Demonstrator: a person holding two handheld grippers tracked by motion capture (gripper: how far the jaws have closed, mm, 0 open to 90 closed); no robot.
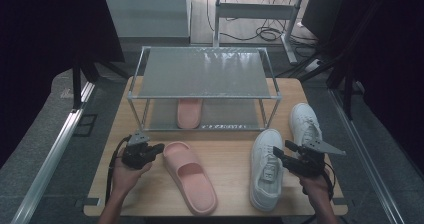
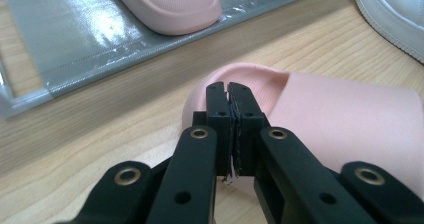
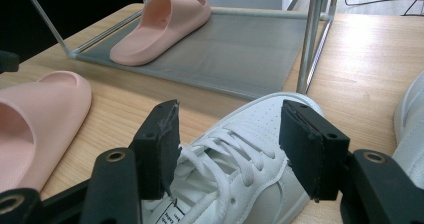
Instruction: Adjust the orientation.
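A pink slipper (image 1: pixel 190 176) lies on the wooden table, toe toward the rack. Its mate (image 1: pixel 190 113) sits on the rack's lower shelf (image 1: pixel 225 115). My left gripper (image 1: pixel 159 147) is at the table slipper's toe end, on its left. In the left gripper view that gripper (image 2: pixel 230 91) is shut, pads pressed flat together with nothing between them, and the slipper (image 2: pixel 340 119) lies just beyond the tips. My right gripper (image 1: pixel 282 149) hovers at the right side of a white sneaker (image 1: pixel 266 168). Its own view shows it (image 3: pixel 227 119) open, jaws straddling the sneaker's laces (image 3: pixel 250 154) without touching.
A two-shelf metal rack (image 1: pixel 205 71) stands at the table's back; its top shelf is bare. A second white sneaker (image 1: pixel 306 124) lies right of the rack. A rack post (image 3: pixel 312 34) rises just beyond the near sneaker's toe. Bare wood lies between slipper and sneaker.
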